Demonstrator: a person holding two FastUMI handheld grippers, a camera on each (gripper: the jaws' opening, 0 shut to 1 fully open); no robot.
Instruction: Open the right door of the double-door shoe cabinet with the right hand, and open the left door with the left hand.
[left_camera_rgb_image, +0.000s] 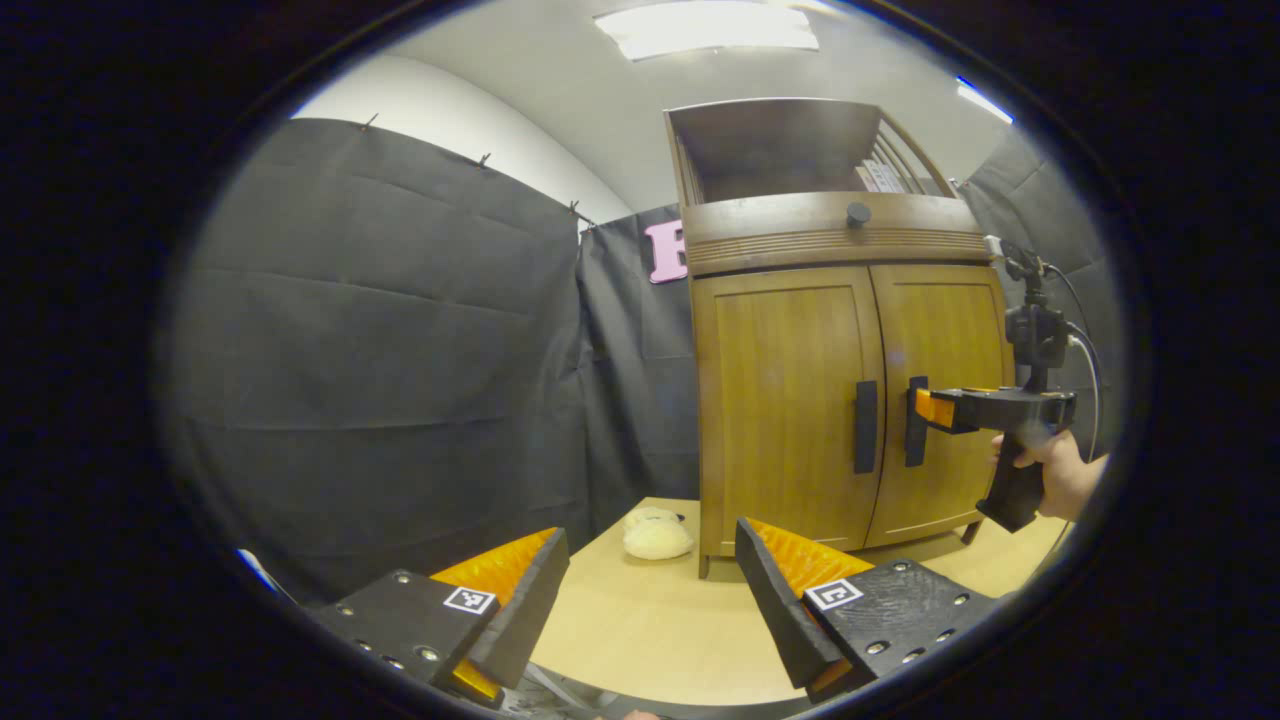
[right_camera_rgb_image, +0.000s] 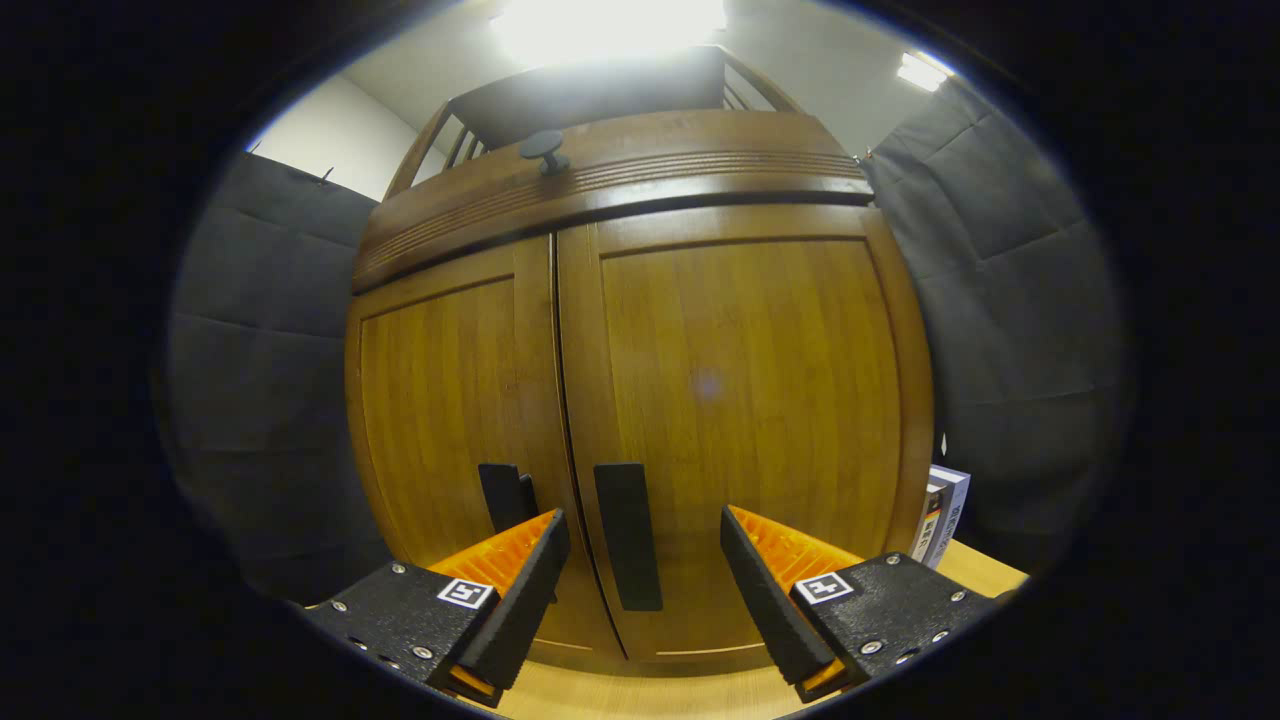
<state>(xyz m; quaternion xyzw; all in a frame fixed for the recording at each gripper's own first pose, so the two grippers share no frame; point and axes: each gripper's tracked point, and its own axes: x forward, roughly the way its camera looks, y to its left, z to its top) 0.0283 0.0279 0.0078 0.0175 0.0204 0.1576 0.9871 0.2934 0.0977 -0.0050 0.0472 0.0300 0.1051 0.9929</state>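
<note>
In the left gripper view, my left gripper (left_camera_rgb_image: 650, 600) hangs wide and empty over the wooden table (left_camera_rgb_image: 650, 620), well back from the shoe cabinet (left_camera_rgb_image: 850, 400) standing closed at the far side, while a hand (left_camera_rgb_image: 1060, 475) holds the right gripper (left_camera_rgb_image: 925, 408) up at the right door's handle (left_camera_rgb_image: 915, 422). In the right gripper view, my right gripper (right_camera_rgb_image: 645, 580) is spread wide with that black handle (right_camera_rgb_image: 628, 548) between its fingers, not pinched, and the left door's handle (right_camera_rgb_image: 503, 495) sits just beside it.

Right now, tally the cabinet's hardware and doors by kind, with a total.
Doors: 2, left door and right door, both closed.
Black bar handles: 2, left handle, right handle.
Round black knob: 1, on the upper panel.
Total: 5.
</note>
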